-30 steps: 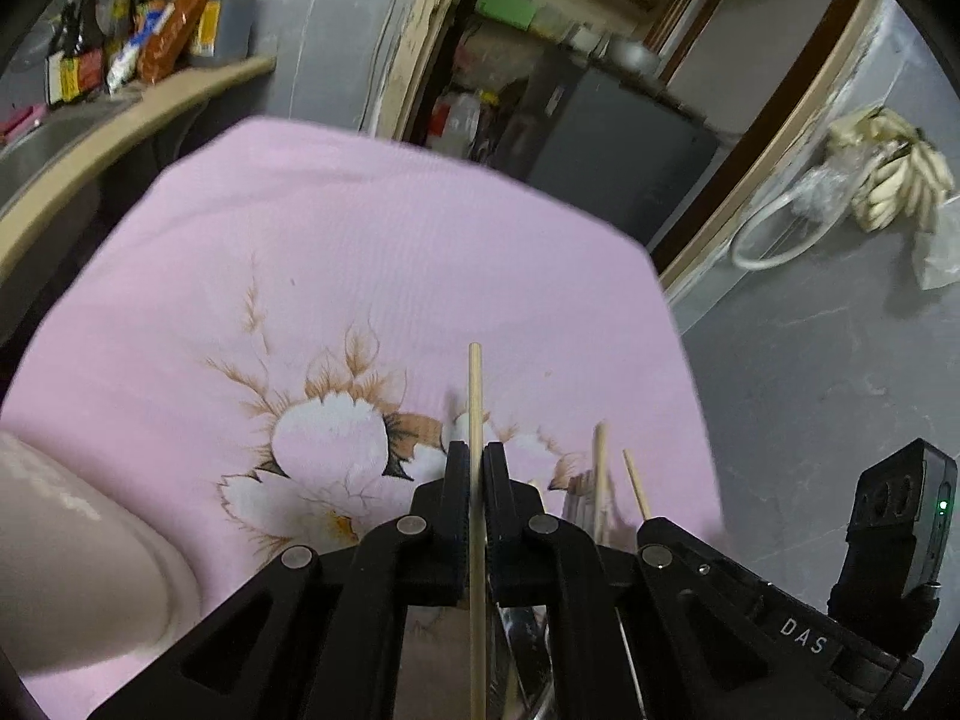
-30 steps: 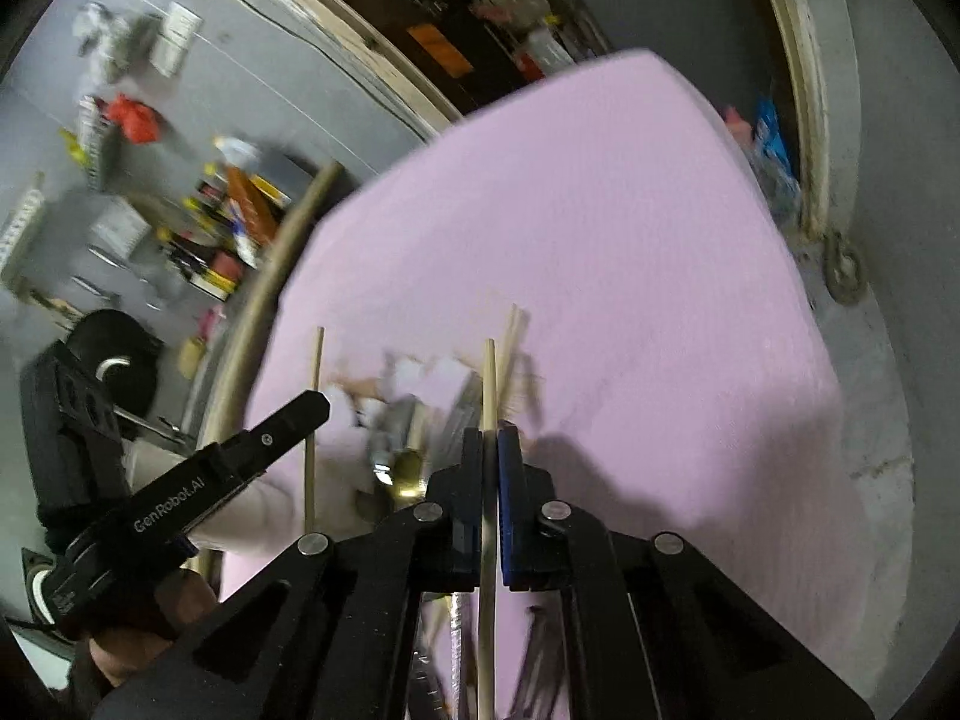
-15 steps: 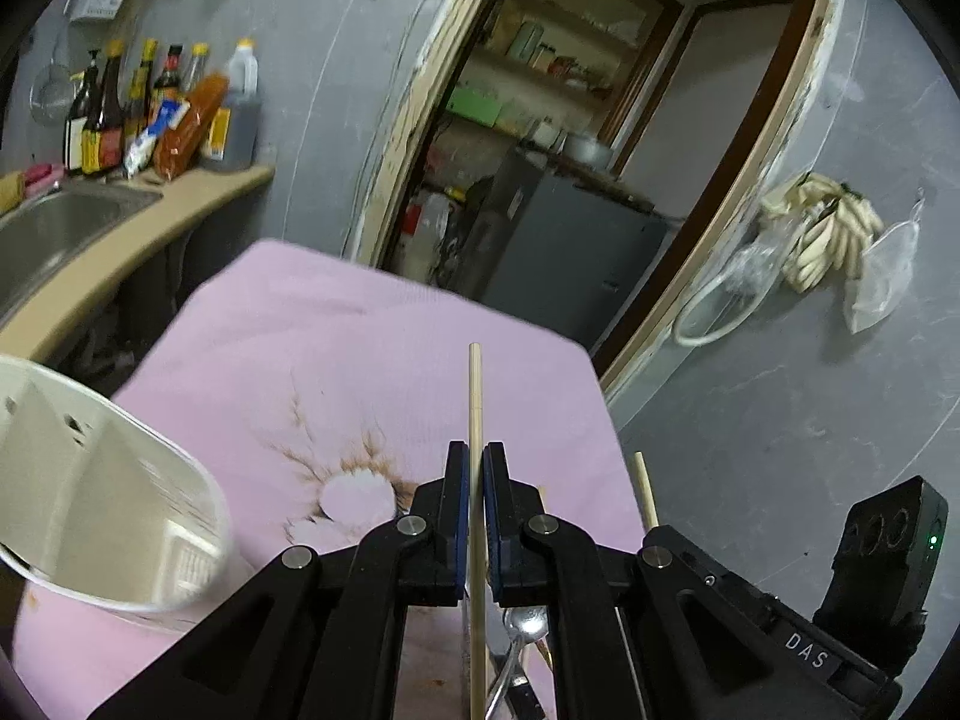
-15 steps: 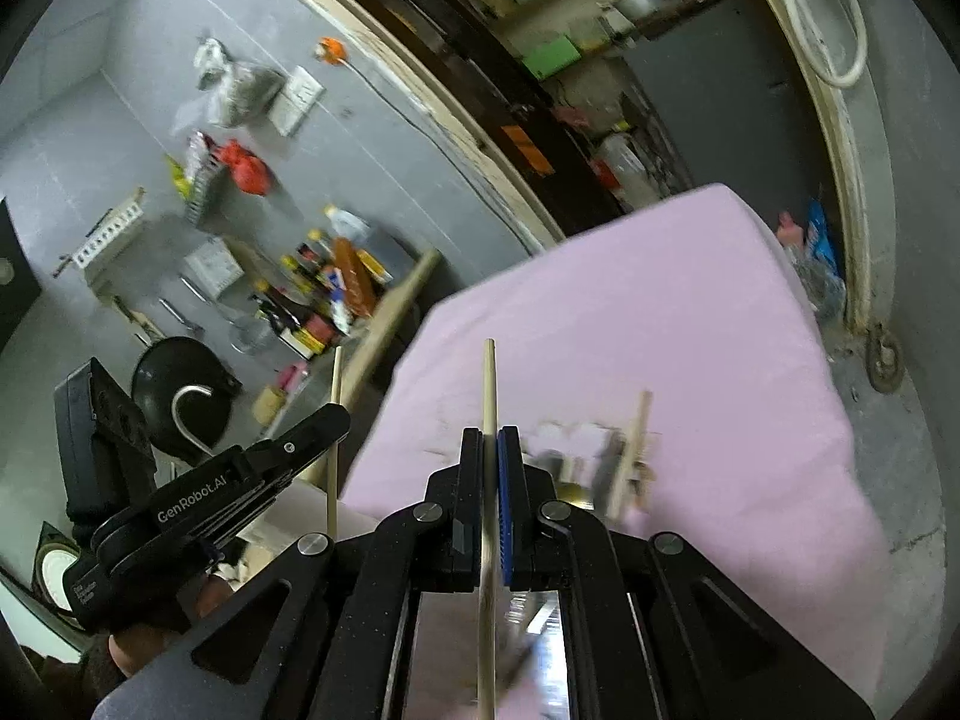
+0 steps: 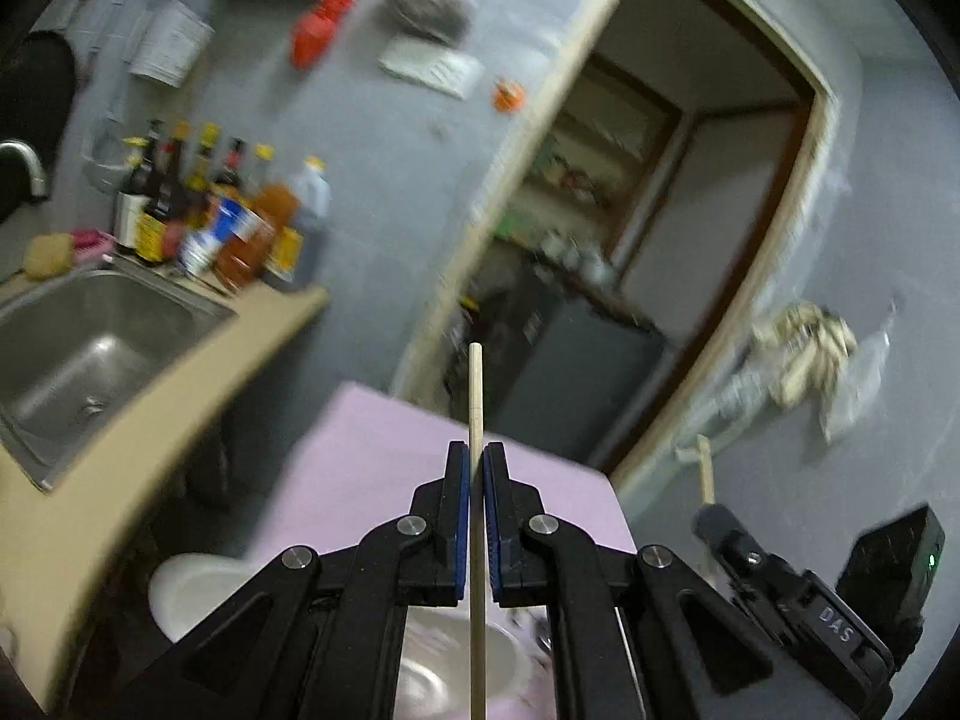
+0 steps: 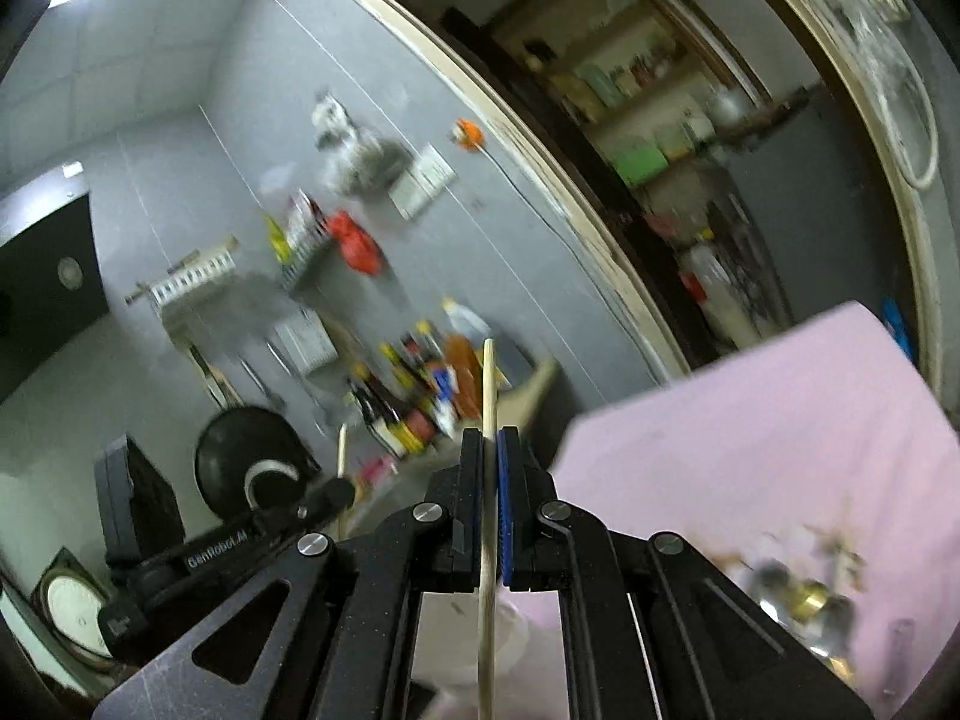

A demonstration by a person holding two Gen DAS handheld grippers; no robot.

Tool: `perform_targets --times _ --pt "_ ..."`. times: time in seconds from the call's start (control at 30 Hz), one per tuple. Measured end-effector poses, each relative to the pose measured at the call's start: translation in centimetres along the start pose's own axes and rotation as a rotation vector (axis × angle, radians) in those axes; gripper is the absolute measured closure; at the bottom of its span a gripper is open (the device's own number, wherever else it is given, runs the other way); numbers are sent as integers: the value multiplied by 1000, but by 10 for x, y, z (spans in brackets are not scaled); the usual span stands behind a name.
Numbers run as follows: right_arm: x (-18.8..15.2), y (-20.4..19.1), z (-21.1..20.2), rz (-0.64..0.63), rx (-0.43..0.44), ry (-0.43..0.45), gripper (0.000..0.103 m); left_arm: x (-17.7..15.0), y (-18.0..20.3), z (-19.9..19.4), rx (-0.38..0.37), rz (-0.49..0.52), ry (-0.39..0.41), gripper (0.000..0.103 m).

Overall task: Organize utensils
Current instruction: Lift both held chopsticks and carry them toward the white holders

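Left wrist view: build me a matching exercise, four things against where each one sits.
Things:
1. chopstick
2. steel sink
3. sauce bottles
4. white holder

Places:
A. set into the tan counter at left
B. lined up behind the sink against the grey wall
C. low in the frame, left of the fingers, on the pink cloth
D. clamped between the fingers of the left gripper

Pairs: 1-D, 2-A, 3-B, 4-C
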State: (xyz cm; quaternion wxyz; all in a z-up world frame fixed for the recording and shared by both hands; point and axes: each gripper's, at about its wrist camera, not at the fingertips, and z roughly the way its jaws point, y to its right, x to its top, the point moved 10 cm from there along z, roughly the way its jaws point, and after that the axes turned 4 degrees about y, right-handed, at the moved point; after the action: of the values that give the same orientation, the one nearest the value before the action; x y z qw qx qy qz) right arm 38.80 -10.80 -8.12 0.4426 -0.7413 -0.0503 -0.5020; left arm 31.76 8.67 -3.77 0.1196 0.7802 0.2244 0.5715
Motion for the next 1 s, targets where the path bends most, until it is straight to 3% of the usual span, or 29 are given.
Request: perform_targets --times 0.2,0.4,0.67,1.0 --pt "9 -49 32 -77 7 140 99 47 -67 -1 72 -83 119 98" --pt "13 -66 51 -86 -24 212 99 56 -97 17 100 -94 149 98" --pt "-5 -49 59 -52 -92 291 99 33 -94 31 90 -60 153 98" --pt "-26 -38 65 -78 -120 283 99 17 -87 28 87 -12 170 98"
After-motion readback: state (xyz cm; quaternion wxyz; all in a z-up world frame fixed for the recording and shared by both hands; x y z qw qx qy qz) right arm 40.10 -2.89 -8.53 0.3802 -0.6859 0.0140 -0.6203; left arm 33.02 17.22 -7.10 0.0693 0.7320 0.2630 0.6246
